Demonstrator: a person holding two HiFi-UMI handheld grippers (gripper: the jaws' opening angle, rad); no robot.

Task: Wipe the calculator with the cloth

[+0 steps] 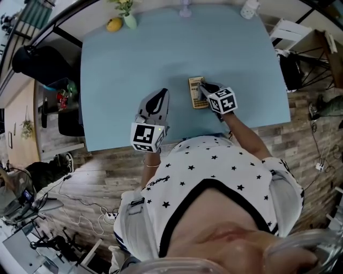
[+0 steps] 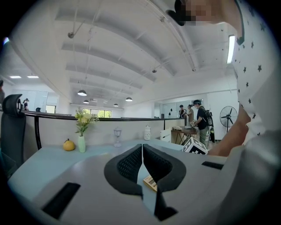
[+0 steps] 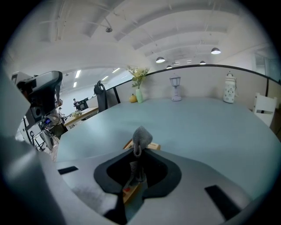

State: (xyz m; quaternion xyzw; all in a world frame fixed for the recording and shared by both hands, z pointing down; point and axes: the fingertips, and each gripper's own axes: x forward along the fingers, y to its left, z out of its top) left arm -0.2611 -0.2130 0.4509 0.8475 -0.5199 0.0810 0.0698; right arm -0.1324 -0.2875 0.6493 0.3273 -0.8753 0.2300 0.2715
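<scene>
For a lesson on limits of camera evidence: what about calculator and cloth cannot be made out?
Tan rectangular calculator: keys too small in head view, partly under right gripper.
Grey fabric cloth: lower part hidden inside that gripper, right gripper view.
Left gripper view: left gripper hides all but a calculator corner.

Open tabletop (image 1: 134, 64) surrounds the calculator (image 1: 194, 90); vase (image 1: 129, 20), lamp (image 1: 185, 9) and jar (image 1: 249, 9) line its far edge.

Bright, even indoor light from ceiling lamps (image 2: 81, 92), soft shadows, strong fisheye distortion w/ dark vignetted corners, sharp focus.
</scene>
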